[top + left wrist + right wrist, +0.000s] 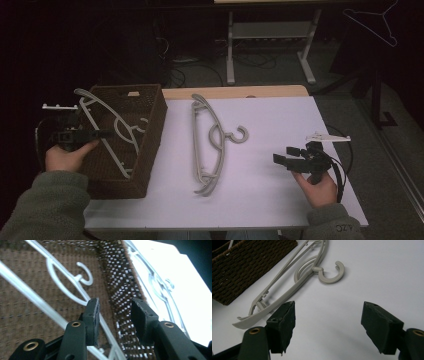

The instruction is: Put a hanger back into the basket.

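left gripper point(102, 133) over hanger point(107, 131) in basket point(152, 125), fingers apart

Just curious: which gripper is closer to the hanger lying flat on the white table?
The right gripper, off the hanger's hook side. The left gripper is over the basket, beyond it.

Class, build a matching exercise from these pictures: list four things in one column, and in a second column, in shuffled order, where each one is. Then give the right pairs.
Things
1. white hanger
2. beige hanger
3. left hand-held gripper
4. right hand-held gripper

Places
A. flat on the white table top, beside the basket
B. over the near right part of the table, jaws open and empty
C. lying in the brown woven basket, one end over its rim
D. at the basket's left side, jaws apart over the basket

Pairs: 1-C, 2-A, 3-D, 4-B
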